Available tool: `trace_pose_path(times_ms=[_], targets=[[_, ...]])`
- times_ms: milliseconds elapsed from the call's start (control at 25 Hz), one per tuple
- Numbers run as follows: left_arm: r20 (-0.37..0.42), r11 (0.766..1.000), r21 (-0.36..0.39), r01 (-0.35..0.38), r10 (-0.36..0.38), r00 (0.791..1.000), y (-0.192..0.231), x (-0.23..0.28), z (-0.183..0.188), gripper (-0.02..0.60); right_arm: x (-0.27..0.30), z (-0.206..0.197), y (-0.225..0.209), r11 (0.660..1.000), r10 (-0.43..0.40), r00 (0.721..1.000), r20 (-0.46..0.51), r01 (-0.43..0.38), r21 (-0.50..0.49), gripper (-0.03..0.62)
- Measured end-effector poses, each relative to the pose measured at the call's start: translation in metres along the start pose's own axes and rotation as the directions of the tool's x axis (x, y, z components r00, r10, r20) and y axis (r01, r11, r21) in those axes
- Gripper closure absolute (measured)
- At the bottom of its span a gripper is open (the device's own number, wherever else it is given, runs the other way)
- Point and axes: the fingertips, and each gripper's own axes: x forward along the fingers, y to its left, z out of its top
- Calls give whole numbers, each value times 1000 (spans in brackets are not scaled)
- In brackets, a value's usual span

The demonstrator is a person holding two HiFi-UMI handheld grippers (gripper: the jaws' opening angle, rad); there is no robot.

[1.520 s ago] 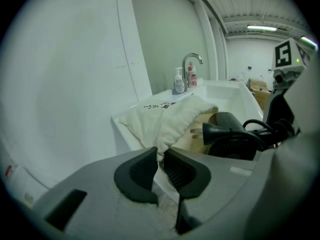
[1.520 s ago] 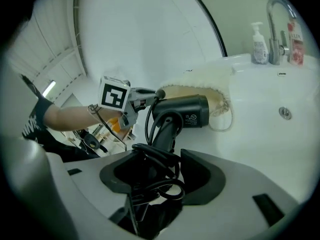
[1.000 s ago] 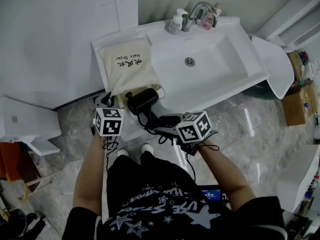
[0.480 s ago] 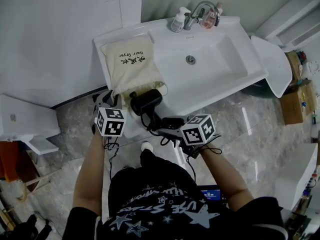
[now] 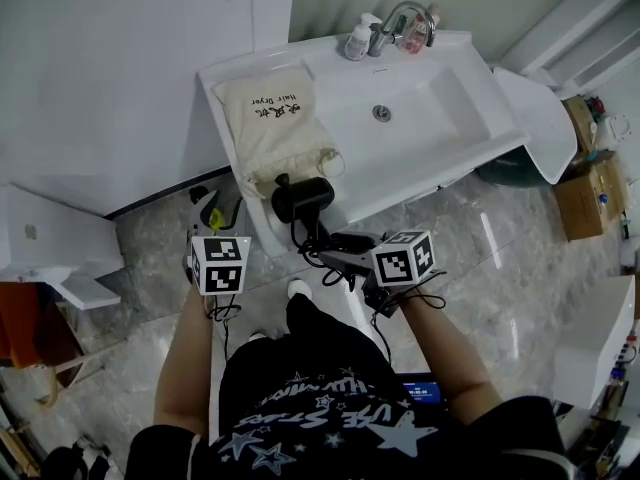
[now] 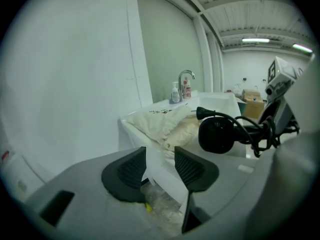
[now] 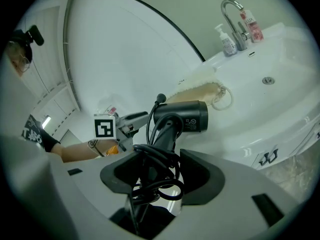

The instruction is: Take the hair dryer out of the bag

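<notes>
The cream cloth bag [image 5: 275,123] lies flat on the left side of the sink counter [image 5: 225,88], its drawstring mouth toward me. The black hair dryer [image 5: 303,198] hangs just past the counter's front edge, outside the bag. My right gripper [image 5: 338,253] is shut on its handle and coiled cord [image 7: 150,184]; the dryer's barrel [image 7: 182,116] points right. My left gripper [image 5: 212,213] is off the counter's left corner, apart from the bag [image 6: 160,121]. Its jaws are opening, with nothing between the pads [image 6: 192,169].
A basin [image 5: 430,118] fills the counter's right side, with a faucet [image 5: 400,18], a soap bottle [image 5: 358,40] and a pink bottle [image 5: 415,36] behind it. A white wall panel stands left. A cardboard box [image 5: 585,173] sits on the marble floor at right.
The left gripper has let go of the bag's edge, opened, and drawn back from the counter. The right gripper has pulled the dryer a little farther from the bag's mouth.
</notes>
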Motion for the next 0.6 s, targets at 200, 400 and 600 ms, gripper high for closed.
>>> trace_pose_path(times_ms=[200,400,600], targets=[[10,993,-112,38,-37,999,-5,-38,-21,393,-1,2,10,998,-5,995,99,-1,56,361],[32,985,-159,68,-64,997,-12,-59,-30,423,-10,11,14,996,-29,980,196,12,87,362],[90,975,-208,81,-64,994,-11,-79,-20,498,-21,22,23,994,-48,955,292,18,104,362]])
